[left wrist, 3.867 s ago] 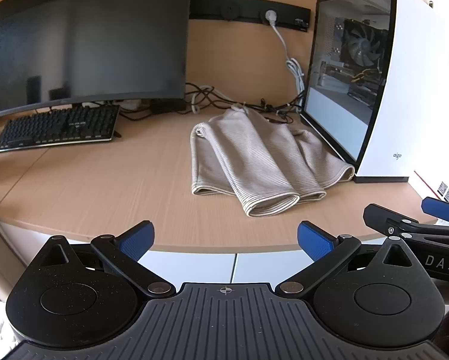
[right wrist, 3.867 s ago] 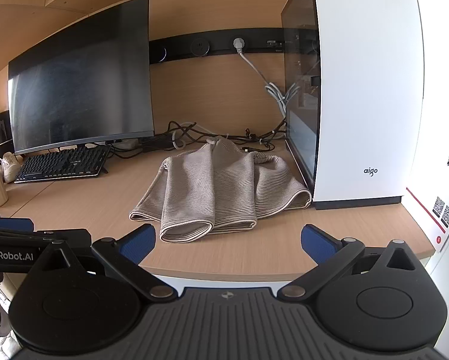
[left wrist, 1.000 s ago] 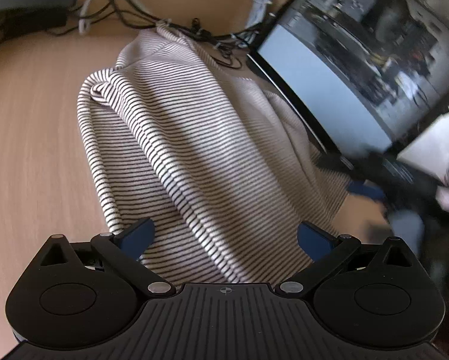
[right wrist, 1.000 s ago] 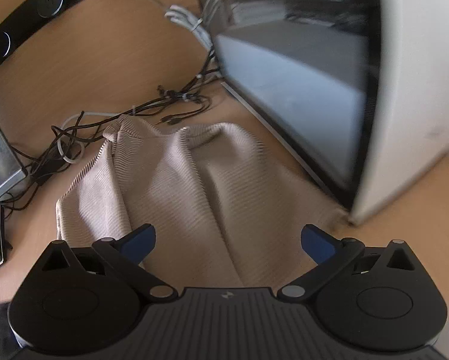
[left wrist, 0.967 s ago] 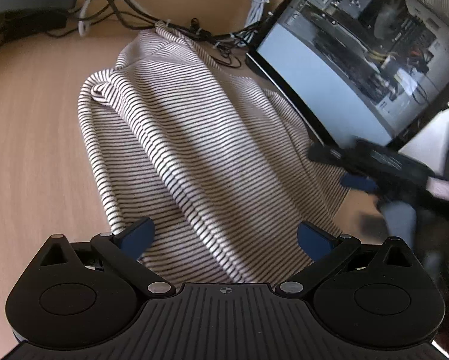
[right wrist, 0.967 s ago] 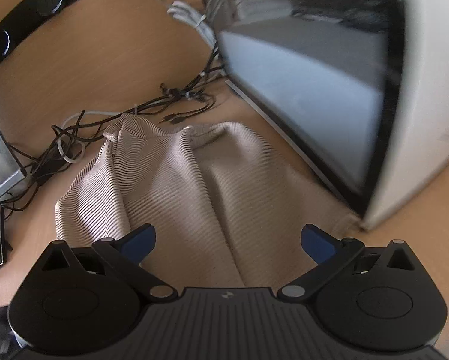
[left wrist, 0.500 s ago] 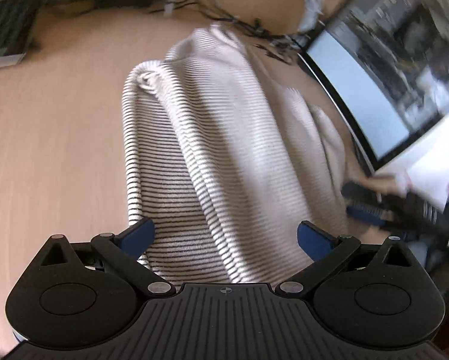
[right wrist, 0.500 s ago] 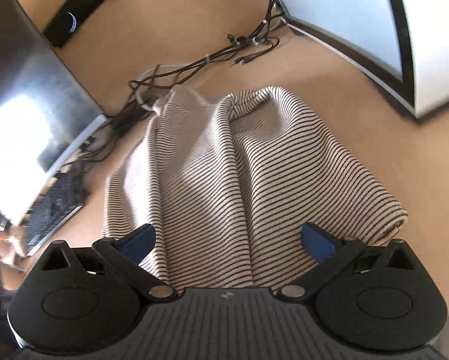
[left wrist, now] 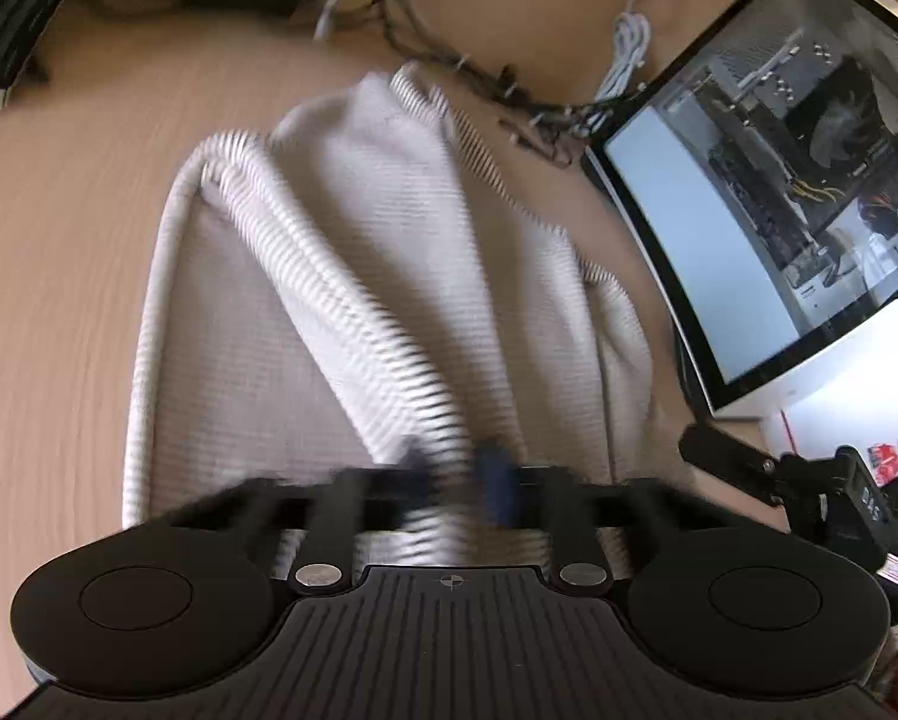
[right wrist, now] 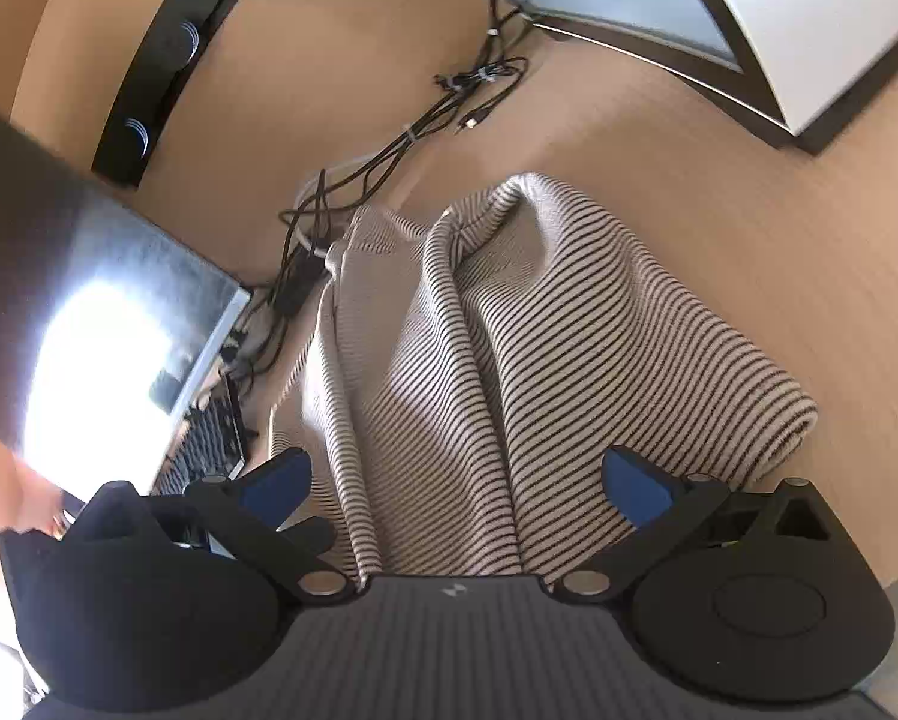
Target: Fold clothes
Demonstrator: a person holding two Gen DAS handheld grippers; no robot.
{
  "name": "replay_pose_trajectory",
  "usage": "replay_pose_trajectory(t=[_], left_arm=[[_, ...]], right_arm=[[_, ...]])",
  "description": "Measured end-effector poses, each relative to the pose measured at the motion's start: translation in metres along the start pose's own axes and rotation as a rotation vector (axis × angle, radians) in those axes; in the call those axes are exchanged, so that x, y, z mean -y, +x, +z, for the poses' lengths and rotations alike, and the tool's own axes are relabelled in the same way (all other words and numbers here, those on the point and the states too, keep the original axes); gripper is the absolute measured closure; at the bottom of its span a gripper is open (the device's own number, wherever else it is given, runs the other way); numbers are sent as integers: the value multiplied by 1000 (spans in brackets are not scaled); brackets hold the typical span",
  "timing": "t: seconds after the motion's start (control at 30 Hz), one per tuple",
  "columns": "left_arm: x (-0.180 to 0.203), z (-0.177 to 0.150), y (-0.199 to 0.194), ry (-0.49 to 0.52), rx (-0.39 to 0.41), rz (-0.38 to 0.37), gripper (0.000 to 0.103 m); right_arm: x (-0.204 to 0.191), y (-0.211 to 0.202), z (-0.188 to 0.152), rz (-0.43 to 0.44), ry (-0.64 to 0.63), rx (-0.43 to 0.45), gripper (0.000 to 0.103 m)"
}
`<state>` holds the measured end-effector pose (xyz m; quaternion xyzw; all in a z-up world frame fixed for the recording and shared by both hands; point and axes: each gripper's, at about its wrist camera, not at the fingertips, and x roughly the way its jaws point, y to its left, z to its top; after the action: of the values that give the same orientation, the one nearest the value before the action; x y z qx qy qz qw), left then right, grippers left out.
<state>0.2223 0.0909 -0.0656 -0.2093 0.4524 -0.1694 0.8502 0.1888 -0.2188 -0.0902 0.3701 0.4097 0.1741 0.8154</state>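
While the cream-and-dark striped knit garment lies bunched in long ridges on the light wooden tabletop, the left gripper has its jaws drawn nearly together around the near end of the thickest ridge; motion blur hides whether they truly pinch the cloth. The right gripper hangs over the garment's near edge with its jaws wide apart, the striped fabric running forward between them and nothing held.

The garment is rumpled rather than squared, so the step in hand is judged to be taking hold of the near hem. To do it well, the left jaws should catch a single layer of hem, not the whole roll, since the soft knit would otherwise drag as a lump. The right jaws would best settle on the rounded corner just ahead of their right-hand finger, so both grips share one edge. Beyond the jaws lie tangled black cables and, to the right, a white glass-sided computer case; any lift should stay clear of both.
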Motion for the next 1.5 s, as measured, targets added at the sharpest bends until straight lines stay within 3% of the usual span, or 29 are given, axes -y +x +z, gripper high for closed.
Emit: replay_pose_trajectory(t=[0.13, 0.27, 0.37, 0.47, 0.5, 0.57, 0.6, 0.67, 0.8, 0.93, 1.0, 1.1, 1.17, 1.23, 1.27, 1.3, 1.33, 1.4, 1.43, 1.5], left_arm=[[-15, 48, -42, -30, 189, 12, 92], [-62, 112, -109, -40, 465, 150, 96], [-108, 148, -137, -87, 535, 226, 98], [-140, 161, -147, -127, 530, 279, 95], [-147, 160, -148, -128, 513, 265, 93], [-155, 156, -145, -107, 468, 215, 65], [-152, 154, -139, -73, 438, 190, 46], [-139, 147, -120, 55, 369, 174, 39], [-101, 127, -71, 331, 233, 161, 26], [-62, 127, -25, 549, 158, 183, 19], [-51, 131, -3, 613, 149, 236, 19], [-42, 137, 25, 658, 122, 289, 21], [-47, 143, 38, 669, 88, 331, 34], [-50, 143, 36, 690, 102, 364, 70], [-52, 144, 35, 701, 110, 380, 78], [-54, 144, 34, 711, 117, 397, 87], [-55, 144, 32, 722, 124, 413, 89], [-62, 148, 27, 708, 149, 444, 92], [-67, 151, 23, 683, 166, 458, 92], [-74, 152, 21, 648, 169, 493, 92]], right_arm=[[-3, 4, -2, -20, 6, 5, 0], [-19, 8, -9, -102, -41, 21, 0], [-31, 13, -15, -176, -85, 33, 0], [-41, 18, -19, -238, -95, 50, 0], [-43, 19, -19, -257, -93, 53, 0], [-47, 22, -17, -291, -70, 52, 0], [-49, 24, -15, -307, -59, 49, 0], [-57, 32, -11, -357, -63, 22, 0], [-87, 54, -11, -491, -284, -58, 2], [-149, 76, -22, -568, -688, -12, 33], [-175, 96, -22, -565, -799, 15, 38], [-192, 136, -17, -563, -895, 27, 38], [-192, 164, -18, -599, -987, -15, 40], [-183, 182, -19, -643, -1104, -93, 64], [-178, 180, -17, -638, -1181, -124, 68], [-176, 173, -15, -633, -1271, -130, 80], [-173, 164, -13, -655, -1405, -119, 93], [-166, 150, -2, -740, -1657, -50, 95], [-162, 149, 13, -811, -1711, -9, 103], [-151, 152, 50, -944, -1744, 65, 103]])
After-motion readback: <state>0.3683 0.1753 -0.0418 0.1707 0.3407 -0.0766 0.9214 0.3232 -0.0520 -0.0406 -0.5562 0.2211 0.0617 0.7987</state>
